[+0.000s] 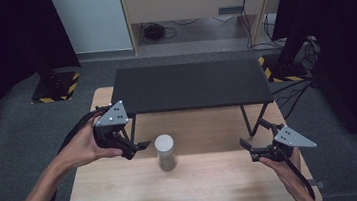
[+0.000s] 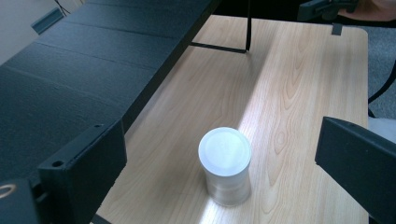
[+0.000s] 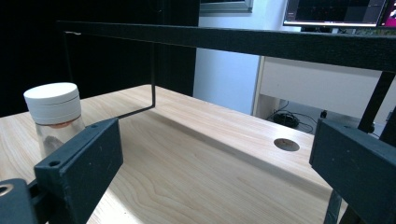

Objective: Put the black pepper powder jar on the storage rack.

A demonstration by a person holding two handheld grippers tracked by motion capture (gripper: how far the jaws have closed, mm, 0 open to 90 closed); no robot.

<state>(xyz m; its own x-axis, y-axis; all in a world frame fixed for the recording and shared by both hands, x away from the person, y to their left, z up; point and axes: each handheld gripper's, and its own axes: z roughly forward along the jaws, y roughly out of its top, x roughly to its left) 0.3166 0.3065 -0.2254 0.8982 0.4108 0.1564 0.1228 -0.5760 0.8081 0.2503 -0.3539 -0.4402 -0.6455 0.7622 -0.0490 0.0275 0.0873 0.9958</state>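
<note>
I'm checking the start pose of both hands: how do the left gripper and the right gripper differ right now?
The left gripper is close beside the jar, pointing at it; the right gripper is farther off, near the black shelf's right leg. In the left gripper view the jar stands between the jaws from above; in the right gripper view it sits off to the side behind one jaw. Both are open, hold nothing and hover over the table.
</note>
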